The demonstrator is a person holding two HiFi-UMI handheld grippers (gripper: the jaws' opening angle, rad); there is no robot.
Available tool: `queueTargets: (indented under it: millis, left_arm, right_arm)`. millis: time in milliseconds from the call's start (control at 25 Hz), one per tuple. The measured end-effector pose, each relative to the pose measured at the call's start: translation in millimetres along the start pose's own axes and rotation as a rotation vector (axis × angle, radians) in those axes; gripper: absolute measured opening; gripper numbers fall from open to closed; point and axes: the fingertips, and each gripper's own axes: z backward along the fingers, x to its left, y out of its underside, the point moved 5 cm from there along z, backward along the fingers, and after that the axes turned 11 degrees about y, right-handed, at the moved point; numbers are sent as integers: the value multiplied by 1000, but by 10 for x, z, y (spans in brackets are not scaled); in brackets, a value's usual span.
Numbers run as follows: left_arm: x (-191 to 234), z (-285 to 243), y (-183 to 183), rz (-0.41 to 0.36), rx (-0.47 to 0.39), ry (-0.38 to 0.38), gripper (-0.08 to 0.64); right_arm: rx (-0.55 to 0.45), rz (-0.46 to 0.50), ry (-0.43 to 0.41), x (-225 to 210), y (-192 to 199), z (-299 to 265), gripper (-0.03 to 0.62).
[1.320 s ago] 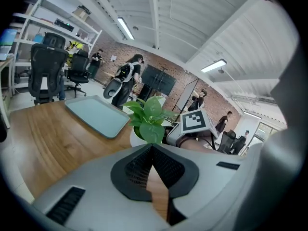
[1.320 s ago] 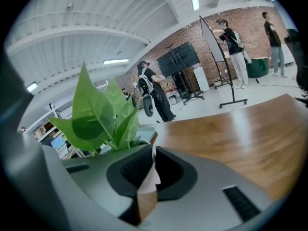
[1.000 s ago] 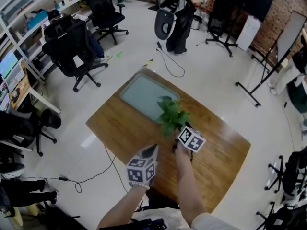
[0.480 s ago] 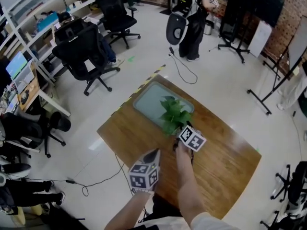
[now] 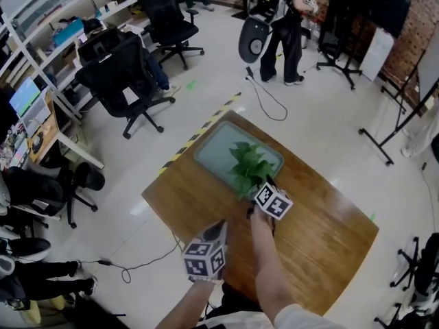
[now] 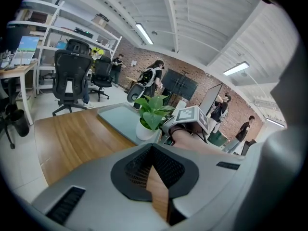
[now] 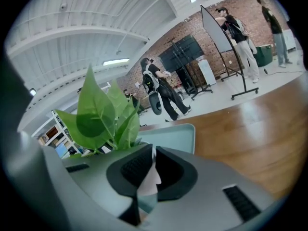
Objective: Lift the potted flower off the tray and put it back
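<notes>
The potted flower (image 5: 248,168), broad green leaves in a white pot (image 6: 143,130), is at the near right part of the pale green tray (image 5: 223,144) on the wooden table (image 5: 322,232). My right gripper (image 5: 257,192) is shut on the pot's rim; white pot wall (image 7: 153,177) shows between its pads, with the leaves (image 7: 103,114) just left of them. Whether the pot rests on the tray (image 6: 118,119) or hangs just above it I cannot tell. My left gripper (image 5: 221,226) is shut and holds nothing, hovering over the table's near edge, short of the plant.
Black office chairs (image 5: 120,81) and shelving stand on the floor to the left. A person (image 5: 274,19) stands beyond the table's far end, with cables on the floor nearby. Black-and-yellow tape (image 5: 202,129) lies on the floor by the table's far-left corner.
The right gripper has carried the plant a little further in over the tray. The left gripper has edged forward along the table's near side.
</notes>
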Motion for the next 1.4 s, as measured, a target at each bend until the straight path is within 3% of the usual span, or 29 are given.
queueTargets:
  millis: [480,680,760,840,1000,1400]
  left_arm:
    - [-72,-57,37,8,-4,6,-5]
    - [-80,28,21,-4,-27,-5,-5]
    - [-96,97,7,-14,-42,-10,-5]
    - [-122,174,-6,-19,-61,-11,-5]
    - [-237,324,44,-36,-92,-4,-5]
    - [-633,747,470,-14,-186,28,-5]
  right_arm:
    - [-33,-20,11,-142,-145,94,83]
    - [-71,-38,-18,-287,-319,404,83]
    - [-71,-33,-64,-307,-341,589,33]
    - [-74,-4,-101,-300,-367,808,0]
    - [-48,53,-185,-290,-335,1314,-2]
    - [69,311,-365,-370,243,2521,-2]
